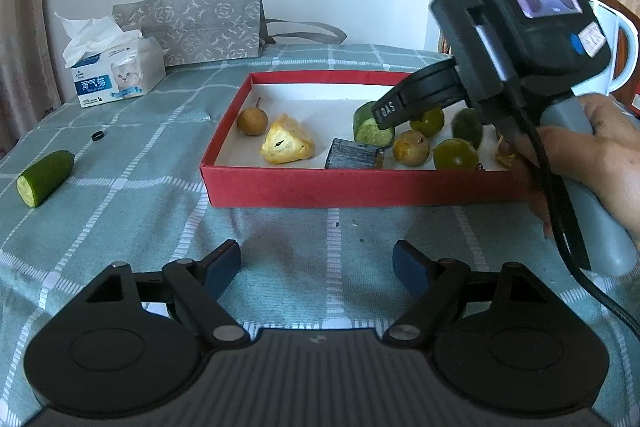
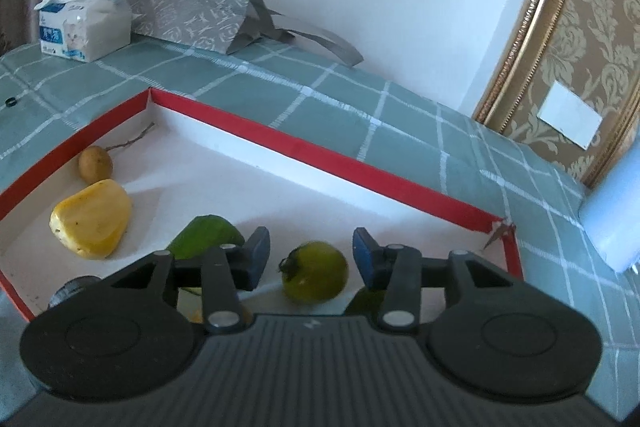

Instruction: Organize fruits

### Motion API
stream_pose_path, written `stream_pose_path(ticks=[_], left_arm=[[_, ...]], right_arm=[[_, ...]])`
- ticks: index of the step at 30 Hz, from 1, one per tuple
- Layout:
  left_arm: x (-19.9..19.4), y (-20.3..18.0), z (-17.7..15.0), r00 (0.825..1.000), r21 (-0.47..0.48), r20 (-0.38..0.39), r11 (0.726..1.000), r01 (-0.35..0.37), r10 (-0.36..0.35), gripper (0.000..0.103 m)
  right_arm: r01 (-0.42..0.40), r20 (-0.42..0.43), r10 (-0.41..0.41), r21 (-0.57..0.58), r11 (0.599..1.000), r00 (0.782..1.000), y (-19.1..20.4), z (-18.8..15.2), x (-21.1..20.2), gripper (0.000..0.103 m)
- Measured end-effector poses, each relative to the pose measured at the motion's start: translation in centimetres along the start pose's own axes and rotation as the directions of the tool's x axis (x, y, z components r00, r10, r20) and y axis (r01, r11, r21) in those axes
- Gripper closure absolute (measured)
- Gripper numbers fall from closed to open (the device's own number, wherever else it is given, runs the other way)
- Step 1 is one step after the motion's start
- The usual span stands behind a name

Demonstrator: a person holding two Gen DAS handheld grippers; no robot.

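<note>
Green fruit [image 2: 314,272] between parted right tongs [image 2: 311,259]

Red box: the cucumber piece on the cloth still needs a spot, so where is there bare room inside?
Free: the white floor along the far wall of the red box, behind the yellow fruit and green fruit. Crowded: the near right end, by the right gripper.

Green checked tablecloth [image 1: 140,147] over the table. Red box [image 1: 320,187] mid-table, cucumber piece [image 1: 44,177] and black ring [image 1: 97,135] toward left edge, tissue pack [image 1: 116,75] and grey bag [image 1: 200,23] along back edge.
</note>
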State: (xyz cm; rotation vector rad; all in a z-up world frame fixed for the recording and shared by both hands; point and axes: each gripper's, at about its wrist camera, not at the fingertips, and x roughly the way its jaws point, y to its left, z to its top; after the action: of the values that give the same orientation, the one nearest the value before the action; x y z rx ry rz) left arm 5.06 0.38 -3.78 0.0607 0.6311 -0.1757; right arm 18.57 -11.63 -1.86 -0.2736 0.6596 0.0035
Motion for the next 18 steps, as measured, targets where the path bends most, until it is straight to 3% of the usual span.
stream_pose_path(ticks=[5,12,14,18], left_arm=[[0.0,0.2,0.0,1.000,-0.007,0.001,1.000,-0.005,0.005,0.019],[-0.1,0.1,0.0,1.000,-0.005,0.000,1.000,-0.007,0.007,0.019],[-0.1,0.1,0.0,1.000,-0.004,0.000,1.000,-0.008,0.008,0.019],[0.0,0.1,0.0,1.000,-0.003,0.000,1.000,-0.009,0.009,0.019]], right_arm=[[-0.011,0.064,0.008,0.043,0.999,0.998,-0.8,-1.3,-3.2,0.040],[-0.019,0.114,0.005,0.118,0.993,0.993,-3.3,-5.1,-9.9,0.037],[-0.018,0.112,0.003,0.135,0.991,0.994,-4.2,-6.7,-11.6,0.029],[0.003,0.071,-0.015,0.173,0.985,0.997,-5.7,-10.4,-13.9,0.029]])
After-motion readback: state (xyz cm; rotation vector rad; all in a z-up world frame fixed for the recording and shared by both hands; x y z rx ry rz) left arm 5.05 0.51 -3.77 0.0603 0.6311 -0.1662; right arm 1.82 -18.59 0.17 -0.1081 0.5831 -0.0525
